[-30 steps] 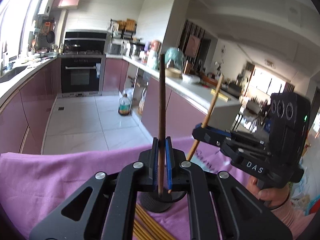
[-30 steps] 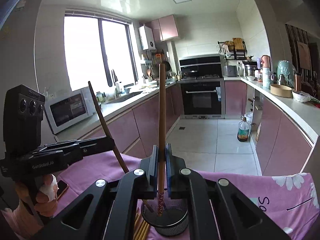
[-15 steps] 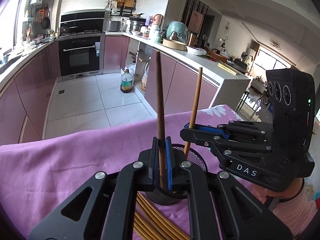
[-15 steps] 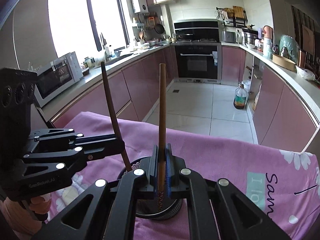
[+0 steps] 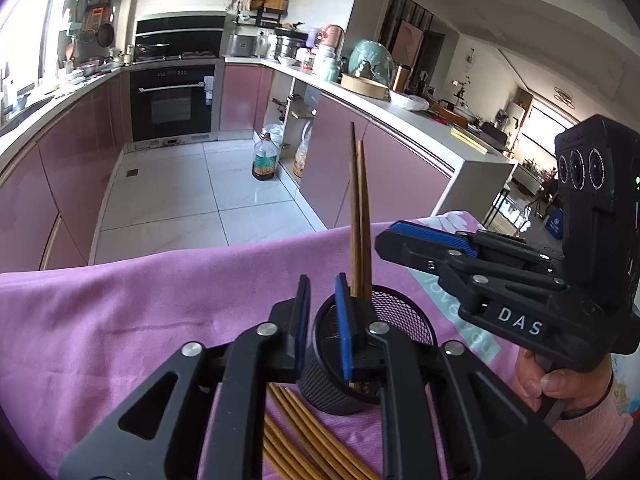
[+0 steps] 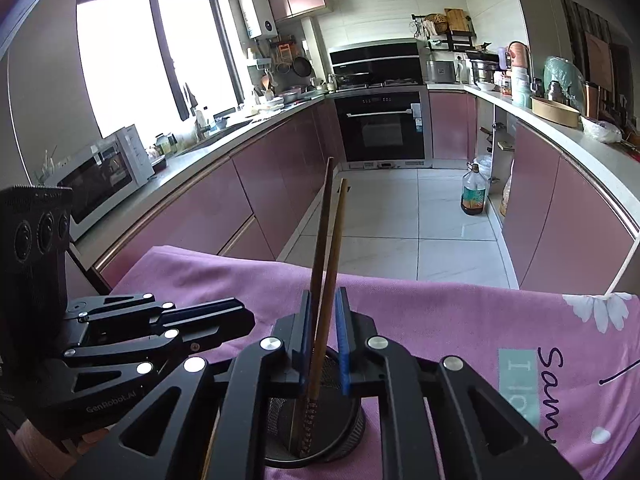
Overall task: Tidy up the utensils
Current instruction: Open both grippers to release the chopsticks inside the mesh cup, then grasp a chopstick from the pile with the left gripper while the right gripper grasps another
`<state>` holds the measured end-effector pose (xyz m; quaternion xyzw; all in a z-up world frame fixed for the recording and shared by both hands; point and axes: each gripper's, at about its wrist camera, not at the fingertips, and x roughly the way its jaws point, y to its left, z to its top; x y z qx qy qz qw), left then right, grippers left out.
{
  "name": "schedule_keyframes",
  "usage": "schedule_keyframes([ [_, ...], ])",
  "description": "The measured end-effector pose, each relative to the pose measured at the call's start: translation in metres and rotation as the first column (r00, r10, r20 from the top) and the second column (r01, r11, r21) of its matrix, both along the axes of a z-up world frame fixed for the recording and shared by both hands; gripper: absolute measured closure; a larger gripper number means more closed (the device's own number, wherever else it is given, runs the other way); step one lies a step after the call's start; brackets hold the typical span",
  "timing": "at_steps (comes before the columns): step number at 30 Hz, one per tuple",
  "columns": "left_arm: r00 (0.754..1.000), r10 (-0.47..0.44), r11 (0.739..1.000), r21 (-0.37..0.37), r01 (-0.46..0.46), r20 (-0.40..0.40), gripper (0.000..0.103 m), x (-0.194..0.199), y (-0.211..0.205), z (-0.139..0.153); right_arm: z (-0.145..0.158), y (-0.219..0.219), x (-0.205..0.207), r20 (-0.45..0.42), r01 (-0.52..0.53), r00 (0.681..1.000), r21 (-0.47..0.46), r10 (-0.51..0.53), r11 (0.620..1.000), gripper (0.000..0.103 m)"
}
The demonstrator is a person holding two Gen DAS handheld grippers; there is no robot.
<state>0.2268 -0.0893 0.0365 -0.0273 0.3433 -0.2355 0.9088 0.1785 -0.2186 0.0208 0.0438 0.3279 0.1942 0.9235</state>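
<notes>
2 chopsticks [image 5: 359, 216] stand together in a black mesh cup [image 5: 404, 320] on a purple cloth [image 5: 120, 320], their tops leaning against each other above the rim; in the right wrist view the same pair [image 6: 326, 264] rises out of the cup [image 6: 352, 424] between that gripper's blue pads.

The left gripper [image 5: 322, 320] has just been parting its jaws; the gap between its pads is empty, with both sticks to the right of its right pad, so it holds nothing. The right gripper [image 6: 324, 336] has likewise just been easing apart; the 2 sticks pass between its pads with a sliver of space at each side, so the pads do not seem to press on them. Seen from the left wrist, the right gripper [image 5: 404, 240] hovers just beside the sticks, gripped by a hand [image 5: 556, 384] in a pink sleeve [image 5: 592, 428].

More chopsticks [image 5: 304, 436] lie flat on the cloth, just in front of the cup.

Beyond the cloth is a kitchen with pink cabinets [image 6: 272, 192], an oven [image 6: 380, 128] and a microwave [image 6: 104, 172].
</notes>
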Motion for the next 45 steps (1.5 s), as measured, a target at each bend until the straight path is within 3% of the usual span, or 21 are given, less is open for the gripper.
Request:
schedule_keyframes([
  [5,0.997,0.055,0.998,-0.019,-0.054,0.049,0.069,-0.014,0.017,0.003,0.004,-0.003,-0.01,0.028,0.003,1.0,0.02,-0.004,1.0,0.083],
  [10,0.989,0.096,0.995,-0.014,-0.095,0.115,0.048,-0.042,0.036,0.007,0.015,-0.008,-0.032,0.088,-0.016,0.996,0.047,0.012,0.999,0.075],
  [15,0.983,0.11,0.994,0.012,-0.113,0.144,0.041,-0.076,0.054,-0.003,0.027,-0.011,-0.065,0.155,-0.069,0.986,0.072,0.057,0.995,0.069],
  [18,0.986,0.112,0.992,0.035,-0.117,0.119,0.041,-0.091,0.064,-0.017,0.024,-0.008,-0.087,0.168,-0.121,0.98,0.064,0.109,0.991,0.065],
  [21,0.991,0.119,0.992,0.039,-0.122,0.065,0.041,-0.103,0.076,-0.038,0.011,0.0,-0.098,0.127,-0.161,0.98,0.044,0.154,0.986,0.065],
  [28,0.989,0.127,0.991,0.053,-0.123,-0.072,0.041,-0.117,0.082,-0.086,-0.052,0.018,-0.103,-0.072,-0.188,0.98,-0.001,0.187,0.982,0.065],
  [32,0.985,0.123,0.991,0.059,-0.117,-0.122,0.041,-0.123,0.074,-0.107,-0.076,0.023,-0.105,-0.141,-0.18,0.974,-0.012,0.177,0.984,0.065],
  [45,0.982,0.096,0.99,0.118,-0.078,-0.16,0.042,-0.134,0.056,-0.125,-0.1,0.028,-0.119,-0.182,-0.15,0.973,-0.048,0.139,0.988,0.067],
])
